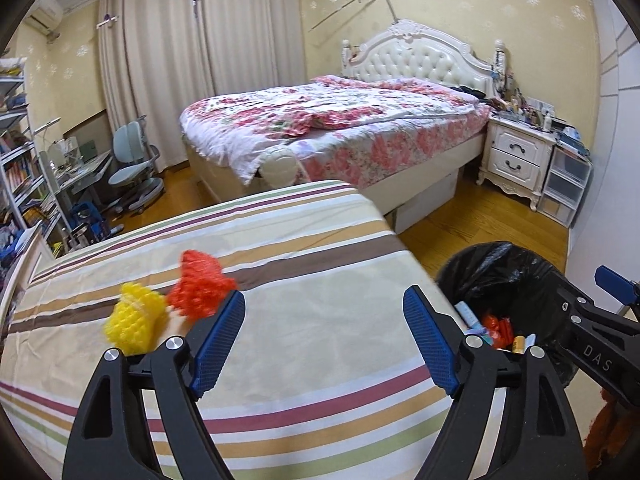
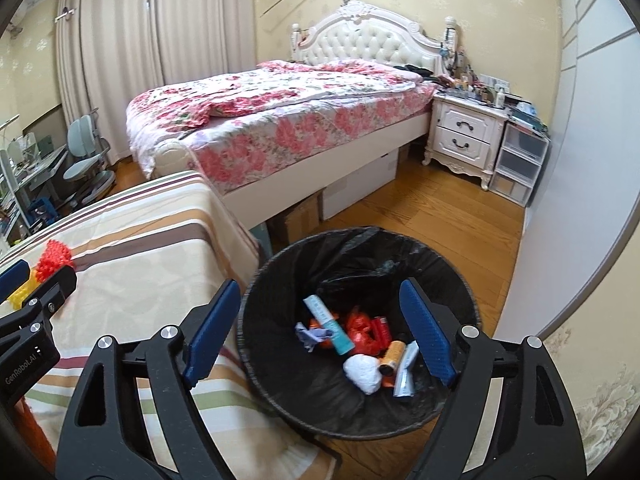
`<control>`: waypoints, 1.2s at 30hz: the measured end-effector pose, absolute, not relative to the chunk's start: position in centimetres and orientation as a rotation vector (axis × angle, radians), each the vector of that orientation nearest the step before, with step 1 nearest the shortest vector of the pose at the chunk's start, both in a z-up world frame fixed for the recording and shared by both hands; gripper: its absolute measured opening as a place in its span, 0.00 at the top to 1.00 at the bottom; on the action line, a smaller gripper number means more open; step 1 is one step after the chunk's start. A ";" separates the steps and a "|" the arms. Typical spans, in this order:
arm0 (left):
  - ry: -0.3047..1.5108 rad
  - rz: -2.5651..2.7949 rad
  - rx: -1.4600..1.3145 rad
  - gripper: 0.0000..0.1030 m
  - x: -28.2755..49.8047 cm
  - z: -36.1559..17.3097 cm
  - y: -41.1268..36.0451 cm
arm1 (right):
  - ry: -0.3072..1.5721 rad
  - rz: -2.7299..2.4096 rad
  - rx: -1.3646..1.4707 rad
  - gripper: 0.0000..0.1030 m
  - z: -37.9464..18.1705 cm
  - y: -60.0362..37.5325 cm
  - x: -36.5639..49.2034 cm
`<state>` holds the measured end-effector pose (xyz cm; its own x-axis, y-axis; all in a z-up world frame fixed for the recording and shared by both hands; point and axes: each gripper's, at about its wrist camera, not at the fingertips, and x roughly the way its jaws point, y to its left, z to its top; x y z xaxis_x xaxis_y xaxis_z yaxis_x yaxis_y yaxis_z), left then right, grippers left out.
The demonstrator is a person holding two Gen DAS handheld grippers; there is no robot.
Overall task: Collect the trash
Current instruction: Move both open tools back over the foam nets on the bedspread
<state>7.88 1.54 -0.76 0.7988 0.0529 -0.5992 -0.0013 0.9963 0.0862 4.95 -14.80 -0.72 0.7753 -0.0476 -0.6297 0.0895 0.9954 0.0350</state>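
Observation:
A red foam net point(image 1: 200, 286) and a yellow foam net point(image 1: 134, 322) lie on the striped cloth table point(image 1: 312, 280), just left of my left gripper point(image 1: 324, 338), which is open and empty above the cloth. The red net also shows in the right wrist view point(image 2: 54, 260). A black-lined trash bin point(image 2: 360, 256) stands on the floor right of the table and holds several pieces of trash, among them a white wad point(image 2: 362, 372) and a teal tube point(image 2: 328, 324). My right gripper point(image 2: 320, 332) is open and empty above the bin.
A bed with a floral cover point(image 2: 280, 120) stands beyond the table. A white nightstand point(image 2: 464, 136) and plastic drawers point(image 2: 516, 164) are at the right wall. A desk chair point(image 1: 132, 168) and shelves point(image 1: 20, 168) are at the left. Cardboard boxes point(image 2: 298, 216) sit under the bed.

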 end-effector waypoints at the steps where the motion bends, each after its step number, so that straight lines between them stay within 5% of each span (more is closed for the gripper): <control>1: 0.645 0.044 0.077 0.23 7.7 -0.7 2.3 | 0.682 -0.058 0.064 0.22 -0.7 -14.1 5.0; 18: 0.702 0.273 -0.017 0.23 5.7 -2.5 14.1 | 0.725 0.139 -0.013 0.22 -1.3 -4.1 5.4; 36: 0.783 0.282 -0.036 0.24 9.4 -4.3 18.4 | 0.755 0.241 -0.083 0.22 -1.8 2.5 7.0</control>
